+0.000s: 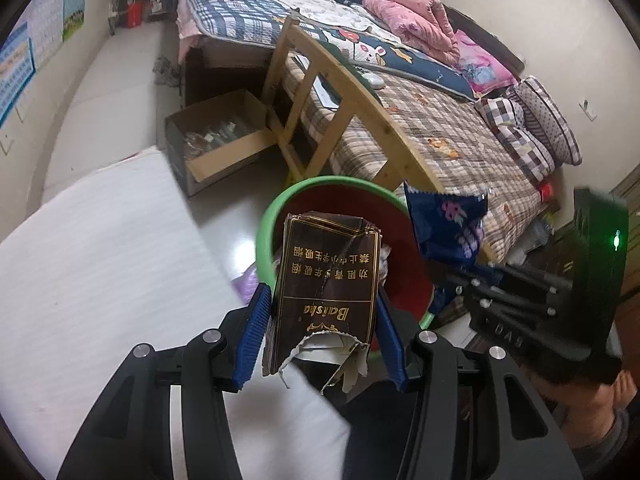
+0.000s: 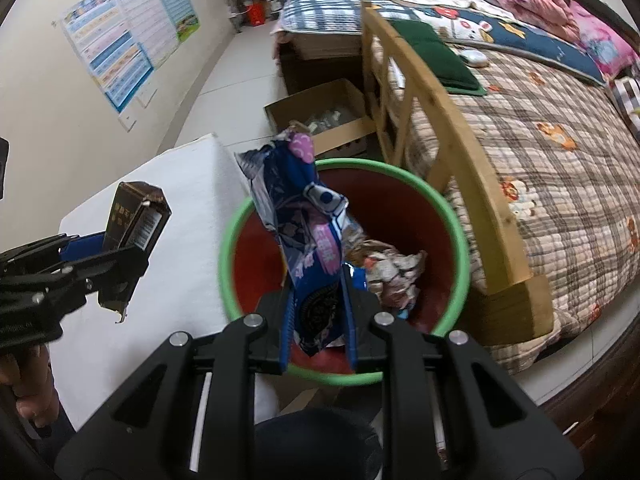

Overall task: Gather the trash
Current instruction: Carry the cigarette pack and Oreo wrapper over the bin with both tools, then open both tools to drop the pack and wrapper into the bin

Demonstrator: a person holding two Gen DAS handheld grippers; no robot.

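My left gripper [image 1: 320, 312] is shut on a torn brown cigarette box [image 1: 326, 280] with gold lettering, held above the near rim of a red bin with a green rim [image 1: 266, 216]. My right gripper [image 2: 318, 292] is shut on a crumpled blue snack wrapper [image 2: 304, 216], held over the same bin [image 2: 460, 232]. Crumpled paper trash [image 2: 394, 270] lies inside the bin. In the left wrist view the right gripper's body [image 1: 560, 292] and the blue wrapper [image 1: 448, 224] show at the right. In the right wrist view the left gripper [image 2: 100, 256] with the box [image 2: 136, 216] shows at the left.
A white padded surface [image 1: 100, 260] lies left of the bin. A wooden bed frame [image 1: 360, 112] with a plaid quilt [image 2: 560, 160] stands right of and behind it. An open cardboard box [image 1: 216, 140] sits on the floor beyond. Posters [image 2: 120, 36] hang on the left wall. A hand [image 2: 24, 384] holds the left gripper.
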